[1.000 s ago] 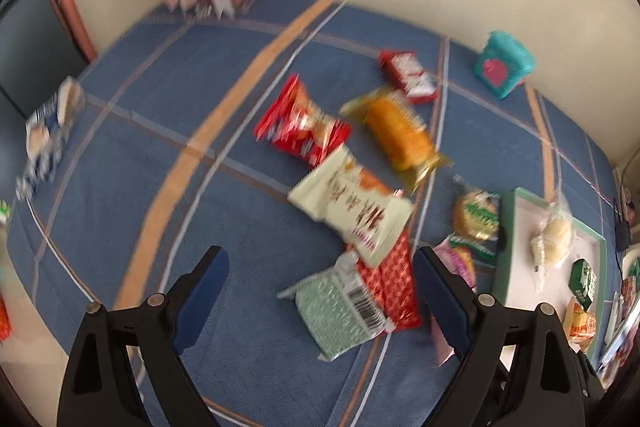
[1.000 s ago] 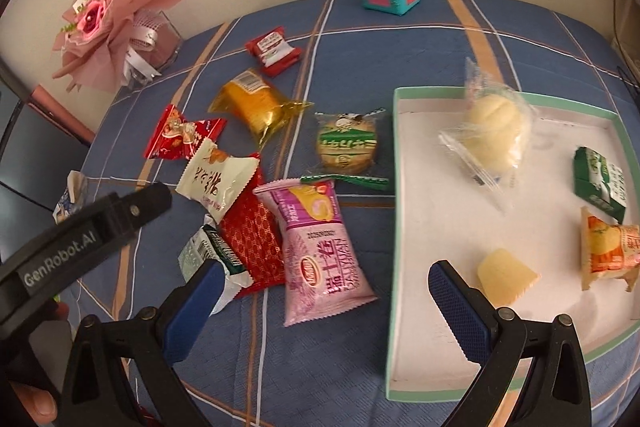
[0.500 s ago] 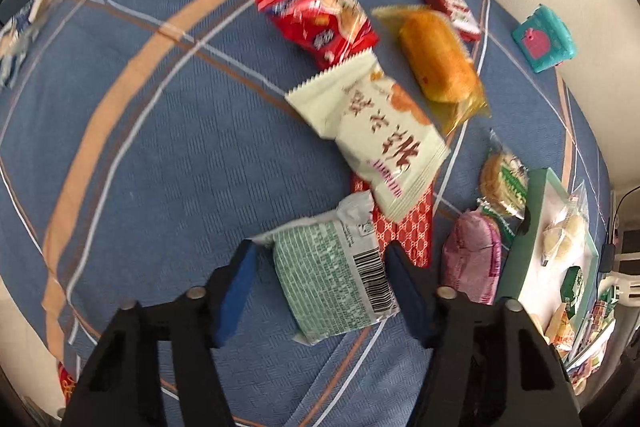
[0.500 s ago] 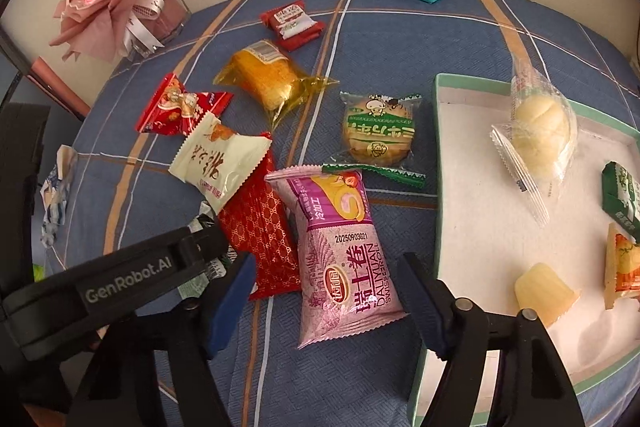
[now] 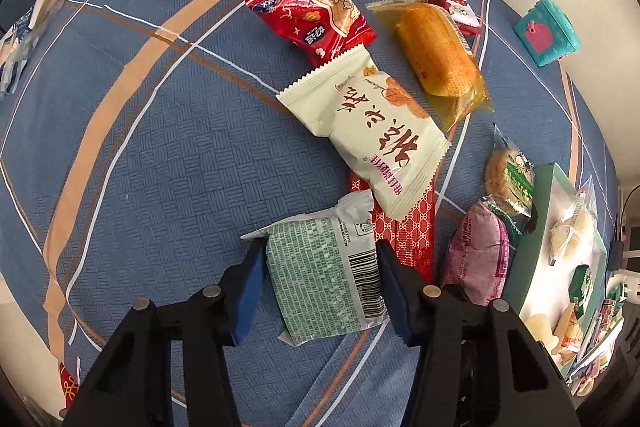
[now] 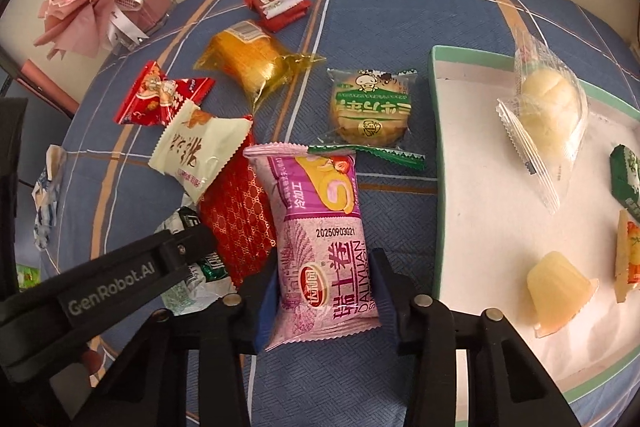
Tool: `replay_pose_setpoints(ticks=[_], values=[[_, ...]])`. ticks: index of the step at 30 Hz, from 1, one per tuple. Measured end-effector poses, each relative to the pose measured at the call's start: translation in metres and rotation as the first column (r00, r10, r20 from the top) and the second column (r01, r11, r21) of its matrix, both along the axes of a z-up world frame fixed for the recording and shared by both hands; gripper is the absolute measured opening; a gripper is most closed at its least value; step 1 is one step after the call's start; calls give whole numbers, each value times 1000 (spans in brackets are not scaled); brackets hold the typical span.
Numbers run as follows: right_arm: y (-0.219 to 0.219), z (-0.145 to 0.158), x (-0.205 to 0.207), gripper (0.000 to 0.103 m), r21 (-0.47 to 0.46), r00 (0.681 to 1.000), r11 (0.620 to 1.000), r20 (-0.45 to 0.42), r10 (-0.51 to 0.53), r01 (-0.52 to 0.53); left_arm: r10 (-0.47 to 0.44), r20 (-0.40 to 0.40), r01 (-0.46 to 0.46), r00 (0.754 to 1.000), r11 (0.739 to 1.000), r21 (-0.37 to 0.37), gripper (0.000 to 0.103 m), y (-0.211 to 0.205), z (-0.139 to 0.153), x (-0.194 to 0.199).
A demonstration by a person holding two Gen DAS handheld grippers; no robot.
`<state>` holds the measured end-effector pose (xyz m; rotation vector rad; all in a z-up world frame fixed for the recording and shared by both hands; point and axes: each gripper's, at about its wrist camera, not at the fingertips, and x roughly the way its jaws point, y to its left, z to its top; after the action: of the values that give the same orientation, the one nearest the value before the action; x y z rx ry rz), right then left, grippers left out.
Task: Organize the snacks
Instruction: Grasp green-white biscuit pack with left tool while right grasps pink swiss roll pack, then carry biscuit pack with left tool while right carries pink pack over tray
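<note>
Left gripper [image 5: 320, 277]: jaws have just been closing and now pinch the green-printed packet [image 5: 322, 277] by its two long edges; the packet lies flat on the blue plaid cloth [image 5: 160, 147], barcode end toward 3 o'clock.
Packet's long axis: runs 6 to 12 o'clock, in line with the gripper, so a straight lift should clear it.
Neighbours of the packet: its 1 o'clock corner touches the red patterned packet [image 5: 404, 231]; the cream packet [image 5: 368, 131] lies over that one at 12 o'clock.
Right gripper [image 6: 326, 301]: jaws have just been closing and now clamp the purple Swiss-roll packet [image 6: 320, 239] near its 6 o'clock end.
Purple packet's long axis: also 6 to 12 o'clock, most of its length beyond the fingertips.
Tray [image 6: 440, 155]: green-rimmed, at 3 o'clock of the right gripper, near the purple packet; it already carries a wrapped bun [image 6: 550, 115], a jelly cup [image 6: 558, 289] and other snacks.
Deciding relation: the right gripper is nearer the tray; the left must carry its packet across the loose pile toward 3 o'clock.
</note>
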<state>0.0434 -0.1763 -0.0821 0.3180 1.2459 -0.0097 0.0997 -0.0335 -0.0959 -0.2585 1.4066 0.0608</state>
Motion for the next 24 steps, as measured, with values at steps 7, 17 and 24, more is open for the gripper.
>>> replay_pose_setpoints(ticks=[7, 17, 24], values=[[-7, 11, -5, 40, 47, 1000, 999, 9, -11, 10, 6, 55, -7, 998, 1000, 22, 55, -4, 23, 0], [-11, 44, -12, 40, 98, 996, 995, 83, -33, 25, 40, 166, -48, 985, 998, 46, 55, 0, 63, -5], [-8, 59, -12, 40, 97, 992, 995, 123, -33, 21, 49, 225, -62, 973, 997, 52, 55, -1, 78, -8]])
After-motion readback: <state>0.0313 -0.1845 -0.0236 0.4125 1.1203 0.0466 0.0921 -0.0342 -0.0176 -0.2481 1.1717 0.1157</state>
